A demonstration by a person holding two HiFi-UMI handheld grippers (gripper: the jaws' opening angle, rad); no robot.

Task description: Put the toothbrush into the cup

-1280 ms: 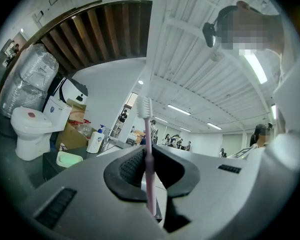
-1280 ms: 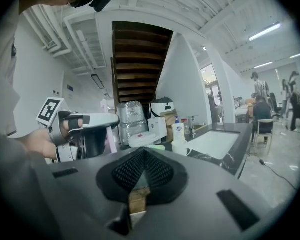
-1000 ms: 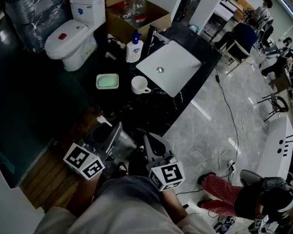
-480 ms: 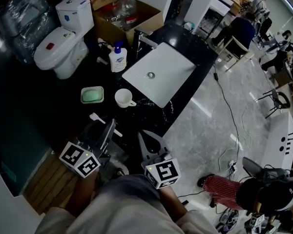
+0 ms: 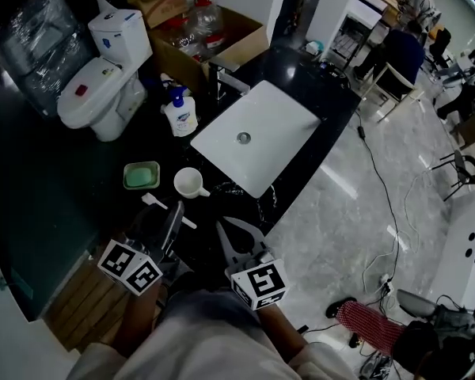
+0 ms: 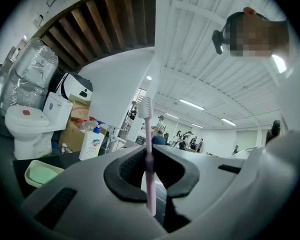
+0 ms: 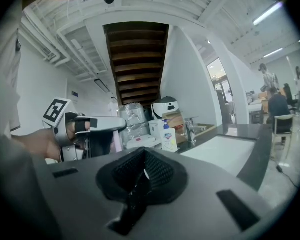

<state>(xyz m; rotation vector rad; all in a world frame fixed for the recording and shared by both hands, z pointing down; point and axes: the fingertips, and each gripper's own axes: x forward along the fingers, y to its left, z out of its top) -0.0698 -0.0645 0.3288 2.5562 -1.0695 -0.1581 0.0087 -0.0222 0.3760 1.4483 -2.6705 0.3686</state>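
Observation:
My left gripper (image 5: pixel 174 212) is shut on a pink toothbrush (image 6: pixel 149 159). The brush stands upright between the pads, bristle head (image 6: pixel 145 107) on top. From above, the toothbrush (image 5: pixel 153 202) lies crosswise through the jaws over the near edge of the black counter. A white cup (image 5: pixel 188 183) stands upright on the counter just beyond the left gripper, empty as far as I can see. My right gripper (image 5: pixel 226 232) hovers beside the left one at the counter's front edge, jaws shut with nothing between them (image 7: pixel 139 178). The right gripper view shows the left gripper (image 7: pixel 90 126) from the side.
A green soap dish (image 5: pixel 142 175) sits left of the cup. A soap pump bottle (image 5: pixel 180 115) and a tap stand behind it, next to the white basin (image 5: pixel 289 121). A toilet (image 5: pixel 95 85) and a cardboard box (image 5: pixel 222 50) stand beyond. Cables run over the grey floor (image 5: pixel 356 212).
Both grippers have travelled toward the counter together; the cup and soap dish now lie closer to the left gripper's tips. The grip on the toothbrush is unchanged.

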